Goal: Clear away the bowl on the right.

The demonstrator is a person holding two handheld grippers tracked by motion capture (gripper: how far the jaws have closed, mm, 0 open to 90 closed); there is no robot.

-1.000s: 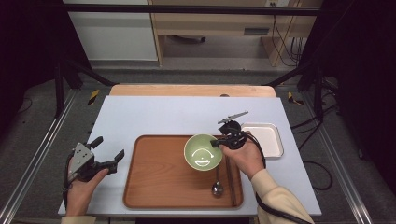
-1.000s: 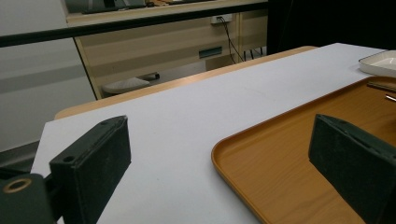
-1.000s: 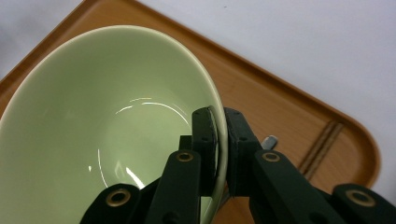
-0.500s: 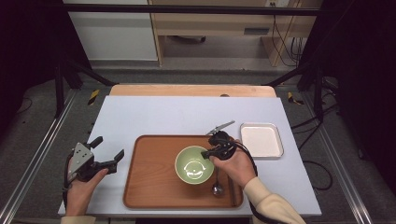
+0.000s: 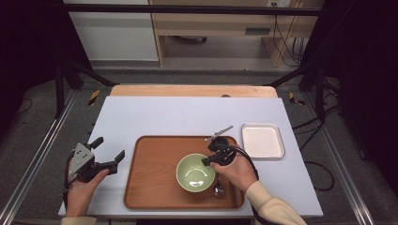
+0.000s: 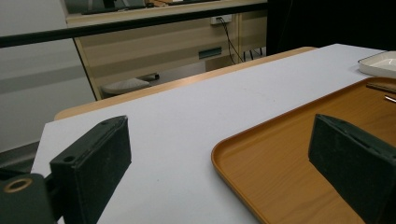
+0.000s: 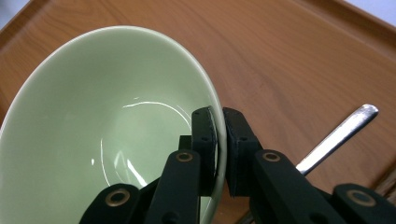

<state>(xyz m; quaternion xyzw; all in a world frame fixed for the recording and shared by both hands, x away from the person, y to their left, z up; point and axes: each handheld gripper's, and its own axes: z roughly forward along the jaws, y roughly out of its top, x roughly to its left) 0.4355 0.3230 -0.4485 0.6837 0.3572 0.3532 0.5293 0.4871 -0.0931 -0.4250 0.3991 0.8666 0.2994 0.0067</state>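
The right tool (image 7: 219,140) pinches the rim of the green bowl (image 5: 195,172), one jaw inside and one outside, with the bowl over the middle of the wooden tray (image 5: 155,187) beside a spoon (image 5: 218,189). The step looks like placing the bowl on the tray; next comes settling it flat and letting go. The left tool (image 5: 104,154) waits with jaws wide, empty, over the worktop (image 5: 178,117) left of the tray.
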